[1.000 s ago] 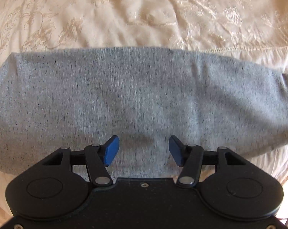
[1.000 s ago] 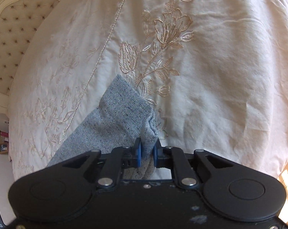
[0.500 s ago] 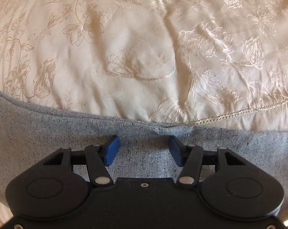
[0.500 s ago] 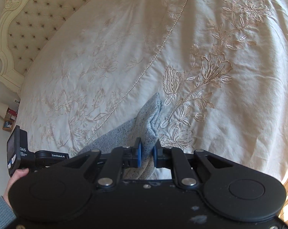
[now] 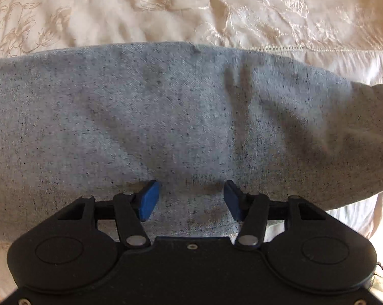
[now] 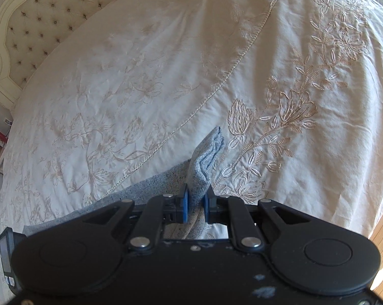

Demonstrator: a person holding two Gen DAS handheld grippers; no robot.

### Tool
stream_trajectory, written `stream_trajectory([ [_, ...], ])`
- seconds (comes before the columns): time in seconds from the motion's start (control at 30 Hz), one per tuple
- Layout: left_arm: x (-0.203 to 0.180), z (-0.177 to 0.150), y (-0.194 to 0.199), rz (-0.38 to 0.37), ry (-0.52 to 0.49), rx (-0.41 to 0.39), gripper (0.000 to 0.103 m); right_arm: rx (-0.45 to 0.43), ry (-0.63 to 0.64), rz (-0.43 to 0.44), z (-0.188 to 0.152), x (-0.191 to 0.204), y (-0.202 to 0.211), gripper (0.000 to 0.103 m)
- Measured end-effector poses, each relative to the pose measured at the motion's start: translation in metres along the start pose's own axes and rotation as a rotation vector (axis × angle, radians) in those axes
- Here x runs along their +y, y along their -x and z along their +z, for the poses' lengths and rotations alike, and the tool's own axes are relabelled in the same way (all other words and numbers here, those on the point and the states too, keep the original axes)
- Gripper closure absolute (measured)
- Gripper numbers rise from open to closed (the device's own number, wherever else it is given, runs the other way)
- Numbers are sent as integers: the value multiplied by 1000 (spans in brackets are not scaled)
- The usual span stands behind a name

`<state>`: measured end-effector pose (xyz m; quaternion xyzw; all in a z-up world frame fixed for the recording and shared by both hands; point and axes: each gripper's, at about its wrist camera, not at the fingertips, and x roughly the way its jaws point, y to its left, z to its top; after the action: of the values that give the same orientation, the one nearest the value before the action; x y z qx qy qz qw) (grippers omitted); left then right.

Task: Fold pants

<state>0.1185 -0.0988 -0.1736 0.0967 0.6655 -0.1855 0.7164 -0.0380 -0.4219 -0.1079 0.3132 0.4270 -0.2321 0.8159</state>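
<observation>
speckled grey pants (image 5: pixel 181 117) lie across the bed, one end bunched, lifted

Sunlit embroidered cream bedspread (image 6: pixel 166 63); tufted headboard (image 6: pixel 39 20) behind.

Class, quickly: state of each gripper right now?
Left gripper: open above the pants, holding nothing.
Right gripper: shut on a bunched end of the pants.

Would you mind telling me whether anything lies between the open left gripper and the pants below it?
Nothing visible does: the left gripper hangs open right over the bare grey pants, its jaws apart.
</observation>
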Motion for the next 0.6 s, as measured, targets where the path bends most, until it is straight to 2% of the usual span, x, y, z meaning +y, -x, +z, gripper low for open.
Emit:
stream_trajectory([
  [0.07, 22, -1, 20, 9, 5, -49, 43, -29, 39, 1, -1, 25, 11, 90],
  [0.17, 66, -8, 45, 17, 28, -98, 43, -82, 161, 28, -8, 86, 37, 90],
  [0.27, 119, -14, 55, 27, 66, -114, 43, -126, 316, 90, -31, 163, 58, 90],
  [0.33, 152, -20, 60, 52, 83, -117, 43, -135, 412, 153, -58, 217, 61, 90],
  [0.47, 218, -32, 58, 100, 142, -94, 43, -85, 594, 232, -134, 307, 25, 90],
  [0.6, 261, -40, 51, 132, 177, -77, 43, 47, 714, 230, -218, 361, -41, 89],
])
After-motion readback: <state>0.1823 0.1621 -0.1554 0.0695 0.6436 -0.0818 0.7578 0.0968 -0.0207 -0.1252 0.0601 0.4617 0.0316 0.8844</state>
